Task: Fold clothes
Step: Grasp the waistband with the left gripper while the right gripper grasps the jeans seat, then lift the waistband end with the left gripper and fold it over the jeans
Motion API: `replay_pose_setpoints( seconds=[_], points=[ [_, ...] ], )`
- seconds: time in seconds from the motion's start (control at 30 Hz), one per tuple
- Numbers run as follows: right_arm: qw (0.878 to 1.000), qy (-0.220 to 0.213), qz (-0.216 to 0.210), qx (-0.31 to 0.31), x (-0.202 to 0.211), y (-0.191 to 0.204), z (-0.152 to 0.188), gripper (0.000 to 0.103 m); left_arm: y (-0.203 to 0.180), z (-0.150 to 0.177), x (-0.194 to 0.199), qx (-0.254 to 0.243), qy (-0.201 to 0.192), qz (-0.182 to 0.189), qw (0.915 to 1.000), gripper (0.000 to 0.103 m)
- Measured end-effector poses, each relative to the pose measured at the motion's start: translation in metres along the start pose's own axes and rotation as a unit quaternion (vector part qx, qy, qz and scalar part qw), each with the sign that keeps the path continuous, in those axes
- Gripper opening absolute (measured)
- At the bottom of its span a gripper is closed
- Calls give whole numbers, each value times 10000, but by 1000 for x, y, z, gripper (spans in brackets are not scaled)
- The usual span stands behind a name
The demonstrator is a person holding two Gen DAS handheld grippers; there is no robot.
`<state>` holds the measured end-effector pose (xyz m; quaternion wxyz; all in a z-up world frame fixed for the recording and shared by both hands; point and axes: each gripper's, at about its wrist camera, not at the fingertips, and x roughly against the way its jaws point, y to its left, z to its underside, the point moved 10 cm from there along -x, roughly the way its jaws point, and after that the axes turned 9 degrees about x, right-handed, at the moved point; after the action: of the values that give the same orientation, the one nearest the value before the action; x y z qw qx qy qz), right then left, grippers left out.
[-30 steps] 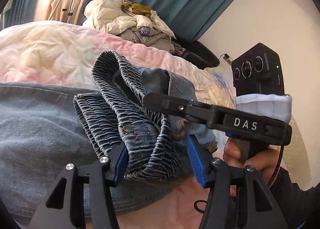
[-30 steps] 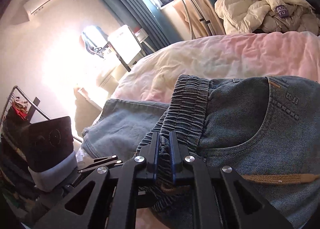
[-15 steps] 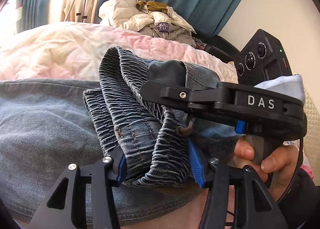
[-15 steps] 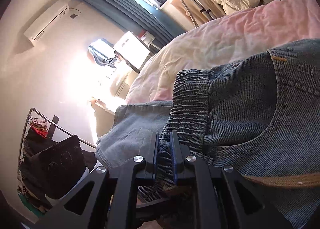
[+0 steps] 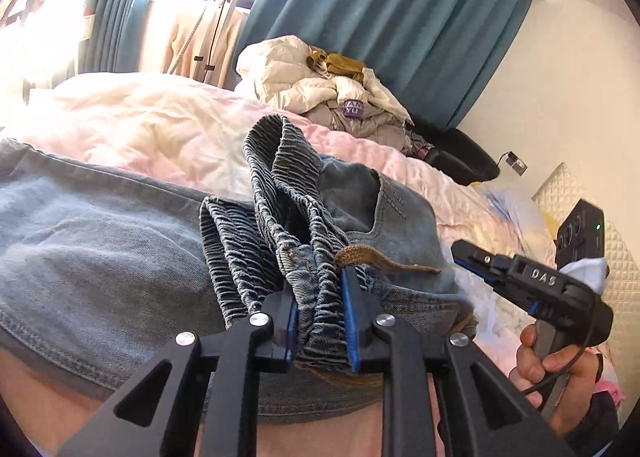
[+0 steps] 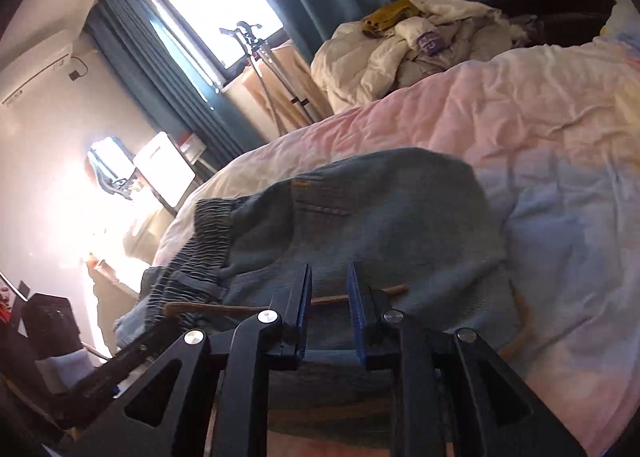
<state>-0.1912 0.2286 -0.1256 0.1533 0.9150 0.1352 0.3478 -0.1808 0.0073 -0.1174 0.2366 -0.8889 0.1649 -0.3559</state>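
Light blue jeans (image 5: 100,249) lie on the bed, their elastic waistband (image 5: 280,193) bunched up in folds. My left gripper (image 5: 320,317) is closing on that bunch, and both blue pads press the gathered fabric. A brown drawstring (image 5: 372,257) trails out to the right. My right gripper (image 5: 468,253) hangs off to the right of the jeans, clear of them, held in a person's hand (image 5: 560,365). In the right wrist view, the right gripper (image 6: 330,305) is opening with nothing between its pads. The jeans (image 6: 400,209) and waistband (image 6: 212,225) lie beyond it.
A pink and cream duvet (image 5: 140,125) covers the bed. A heap of cream jackets (image 5: 328,85) sits at the far side by teal curtains (image 5: 400,17). A black seat (image 5: 460,153) stands at the back right. A clothes stand (image 6: 256,57) is at the window.
My left jaws have narrowed onto the bunched waistband. My right gripper has let go of the waistband and drawn away to the right, its jaws parting.
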Motion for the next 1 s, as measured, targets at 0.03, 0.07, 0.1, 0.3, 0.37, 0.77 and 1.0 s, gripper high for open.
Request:
replay_pose_setpoints(
  seconds=[0.03,0.07,0.1,0.3,0.37,0.77,1.0],
  points=[
    [9998,-64,195,70,6,-6,-1,19,3,-3,6,70,-56,2,10000,19],
    [9990,-141,405,148,11,-11,-3,19,6,-6,12,142,-106,-9,9998,19],
    [9977,-202,607,208,14,-14,-3,19,13,-7,15,242,-118,-52,9996,19],
    [9911,303,1175,556,-20,-31,30,19,66,1,-8,987,302,-500,9934,20],
    [9891,706,1163,565,-45,-37,58,20,75,6,-17,1068,412,-628,9914,20],
    [9921,676,1001,339,-54,-48,74,20,69,8,19,1074,272,-661,9916,22],
    [9936,658,902,197,-51,-49,75,20,97,-17,92,1897,-329,-596,9795,54]
  ],
)
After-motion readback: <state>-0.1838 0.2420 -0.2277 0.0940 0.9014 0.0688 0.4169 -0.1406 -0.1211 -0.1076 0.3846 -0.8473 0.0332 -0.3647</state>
